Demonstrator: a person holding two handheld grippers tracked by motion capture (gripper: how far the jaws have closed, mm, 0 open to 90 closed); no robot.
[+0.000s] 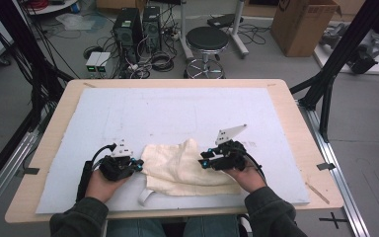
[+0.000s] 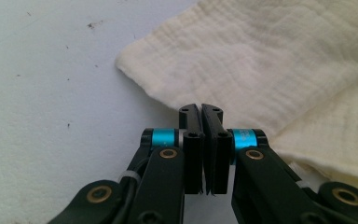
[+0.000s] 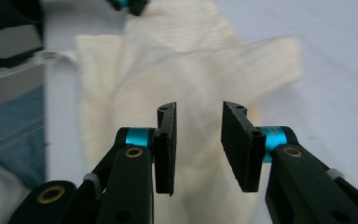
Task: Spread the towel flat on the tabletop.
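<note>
A crumpled cream cloth (image 1: 182, 168) lies on the white mat near the table's front edge, between the two hands. My left gripper (image 1: 139, 165) is at the cloth's left edge. In the left gripper view its jaws are shut (image 2: 200, 109), the tips touching the hem of the cloth (image 2: 270, 65), and no fabric shows between them. My right gripper (image 1: 203, 163) is over the cloth's right side. In the right gripper view it stands open (image 3: 198, 114) above the cloth (image 3: 186, 60), with nothing between the pads.
A white foam mat (image 1: 177, 113) covers the wooden table (image 1: 296, 113). A white strap (image 1: 145, 196) trails from the cloth's front left corner. Beyond the table's far edge stand a black stool (image 1: 206, 42), computer towers (image 1: 128, 29) and a cardboard box (image 1: 303, 24).
</note>
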